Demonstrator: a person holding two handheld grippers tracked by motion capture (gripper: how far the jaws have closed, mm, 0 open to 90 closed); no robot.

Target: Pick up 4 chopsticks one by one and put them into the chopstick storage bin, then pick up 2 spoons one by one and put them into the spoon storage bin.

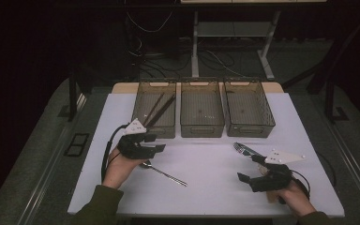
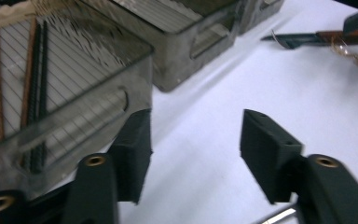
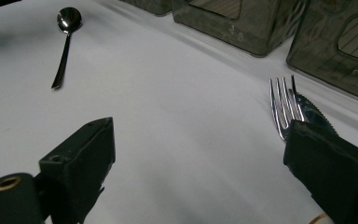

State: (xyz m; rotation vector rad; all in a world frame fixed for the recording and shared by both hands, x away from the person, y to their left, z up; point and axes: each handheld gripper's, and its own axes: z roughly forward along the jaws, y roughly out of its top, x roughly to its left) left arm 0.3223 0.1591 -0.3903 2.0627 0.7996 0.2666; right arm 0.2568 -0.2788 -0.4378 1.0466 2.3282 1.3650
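Both forearms enter from the near edge, palms down on the white tabletop [image 1: 206, 187]. Left claw [image 1: 151, 143] — jaws spread, empty, angled toward the left bin [image 1: 155, 108] that holds chopsticks [image 1: 158, 108]; a spoon [image 1: 165, 173] lies just beside that hand. Right claw [image 1: 249, 168] — jaws spread wide, empty, pointing left, with a fork [image 3: 282, 105] and knife [image 3: 313, 112] touching each other at its far jaw. Middle bin [image 1: 202, 108] and right bin [image 1: 248, 108] stand behind.
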